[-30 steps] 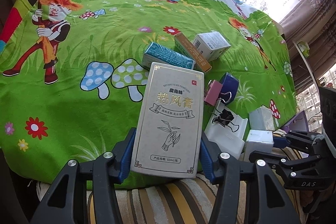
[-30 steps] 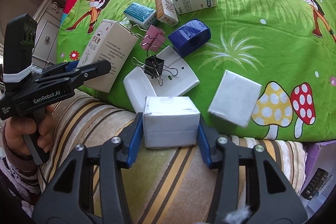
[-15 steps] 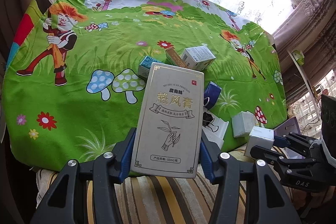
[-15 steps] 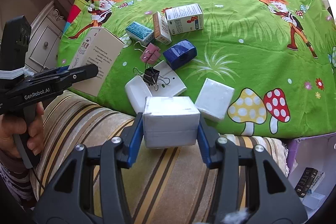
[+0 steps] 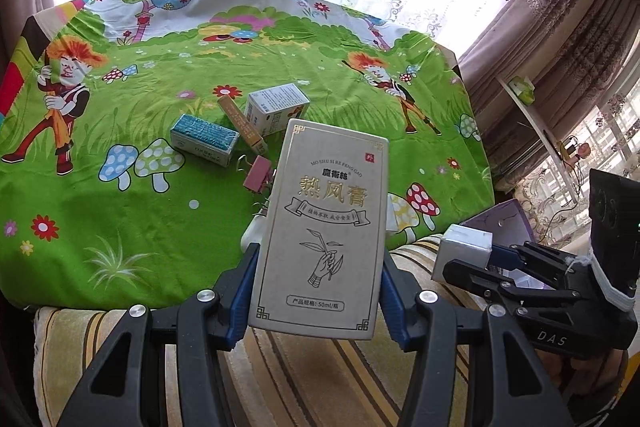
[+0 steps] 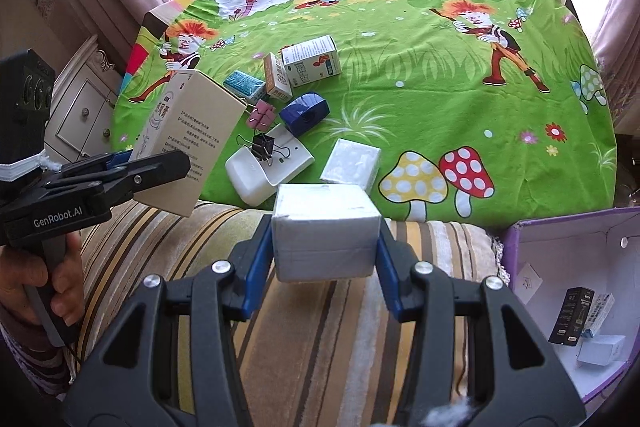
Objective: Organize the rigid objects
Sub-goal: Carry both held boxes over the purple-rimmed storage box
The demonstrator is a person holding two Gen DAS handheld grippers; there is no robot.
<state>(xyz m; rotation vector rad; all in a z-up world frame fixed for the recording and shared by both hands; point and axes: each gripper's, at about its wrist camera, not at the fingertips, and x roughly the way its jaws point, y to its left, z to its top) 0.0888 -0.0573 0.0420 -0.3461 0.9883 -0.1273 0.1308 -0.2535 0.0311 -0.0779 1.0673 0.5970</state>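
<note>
The left gripper (image 5: 316,291) is clenched on a tall beige carton (image 5: 320,227) printed with gold characters and a hand holding a sprig, its blue pads pressing both long sides. The right gripper (image 6: 326,247) is clamped the same way on a plain white box (image 6: 326,231). Both grips look unchanged from a second ago.

What differs is height and position: both cartons have been lifted clear of the green cartoon-print cloth (image 6: 420,87) covering the surface and drawn back over the striped cushion (image 6: 320,347) at its near edge. A second ago the beige carton overlapped the teal box (image 5: 204,141) in the left view and hid little else; now it hangs lower in frame, hiding the blue object and most of the clips. The cloth's items appear smaller and farther off in both views.

Left on the cloth, unmoved: the teal box, an orange-edged box (image 6: 276,75), a white medicine box (image 6: 310,61), a pink binder clip (image 6: 262,115), a dark blue item (image 6: 304,113), a black binder clip (image 6: 266,147) lying on white plastic pieces (image 6: 268,167), and another white box (image 6: 350,167) near the mushroom print.

A purple-walled storage box (image 6: 568,259) has come further into the right view at the lower right, holding a black carton (image 6: 570,315) and a few small white packets (image 6: 600,349). A hand (image 6: 44,299) grips the left tool's handle.
</note>
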